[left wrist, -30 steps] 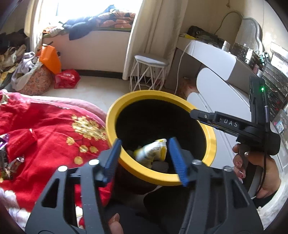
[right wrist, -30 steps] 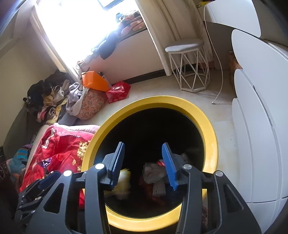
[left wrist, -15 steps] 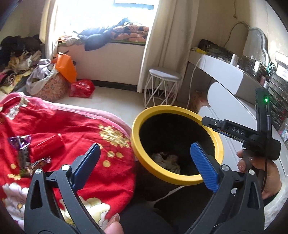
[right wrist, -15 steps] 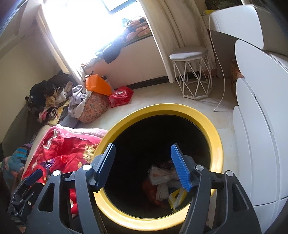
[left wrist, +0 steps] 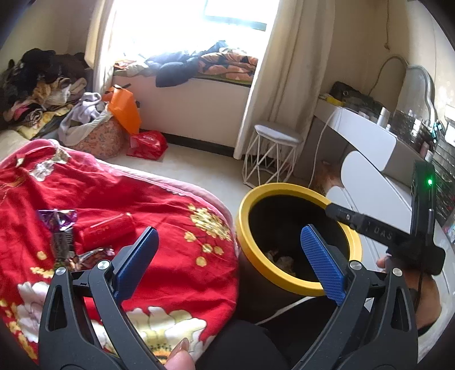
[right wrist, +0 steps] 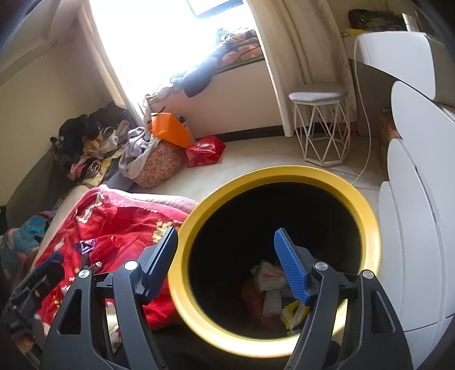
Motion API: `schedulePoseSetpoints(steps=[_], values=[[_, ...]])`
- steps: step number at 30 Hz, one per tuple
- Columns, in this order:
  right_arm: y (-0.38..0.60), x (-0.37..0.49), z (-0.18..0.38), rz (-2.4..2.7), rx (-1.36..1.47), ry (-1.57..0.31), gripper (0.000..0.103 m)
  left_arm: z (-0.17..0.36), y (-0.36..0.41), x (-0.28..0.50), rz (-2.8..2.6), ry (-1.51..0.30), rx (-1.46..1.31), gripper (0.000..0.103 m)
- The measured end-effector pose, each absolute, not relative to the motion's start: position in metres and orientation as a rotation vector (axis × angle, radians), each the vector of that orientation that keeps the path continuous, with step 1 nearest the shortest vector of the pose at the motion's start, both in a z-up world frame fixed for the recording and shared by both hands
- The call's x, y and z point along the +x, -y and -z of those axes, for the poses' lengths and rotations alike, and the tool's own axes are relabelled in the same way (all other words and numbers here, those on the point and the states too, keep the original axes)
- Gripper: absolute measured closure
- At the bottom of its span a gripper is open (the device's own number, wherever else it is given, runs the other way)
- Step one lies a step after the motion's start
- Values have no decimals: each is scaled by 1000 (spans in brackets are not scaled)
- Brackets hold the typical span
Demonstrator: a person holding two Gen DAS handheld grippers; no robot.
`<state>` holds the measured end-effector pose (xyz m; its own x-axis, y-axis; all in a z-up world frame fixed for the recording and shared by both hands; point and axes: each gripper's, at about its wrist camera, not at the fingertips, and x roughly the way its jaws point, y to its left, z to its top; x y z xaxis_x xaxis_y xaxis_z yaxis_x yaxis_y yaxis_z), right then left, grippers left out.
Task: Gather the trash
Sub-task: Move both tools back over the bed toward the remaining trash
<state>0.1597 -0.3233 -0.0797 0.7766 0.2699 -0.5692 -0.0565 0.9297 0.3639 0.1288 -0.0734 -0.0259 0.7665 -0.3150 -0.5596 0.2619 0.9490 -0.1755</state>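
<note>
Left wrist cam: looks forward-down along own fingers, red blanket [left wrist: 159, 199] at left, yellow-rimmed bin [left wrist: 295, 196] at right, mid-near. Right wrist cam: above bin [right wrist: 366, 227], very near, looks down into it. Shared: bin, blanket [right wrist: 113, 216], white stool [left wrist: 277, 136] [right wrist: 318, 95], window wall.

Daylight floods in from the window [left wrist: 199, 25] at the top of both frames, blown out to white glare. The bin [right wrist: 273, 256] interior is nearly black. Fisheye curvature bends the edges; corners vignette dark. The bin's near rim is slightly blurred.
</note>
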Motion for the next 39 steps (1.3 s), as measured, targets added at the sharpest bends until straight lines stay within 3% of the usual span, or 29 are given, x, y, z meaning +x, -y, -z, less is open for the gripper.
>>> schedulePoseSetpoints(steps=[5,9,39], values=[[303,156,76,-209,309,-642,35,22,55,126,276,-605,-109,11],[286,152,71,-237,282,-624,28,19,38,124,243,-589,-123,11],[138,176,77,-529,130,-736,28,35,-118,118,-111,-623,-253,11]])
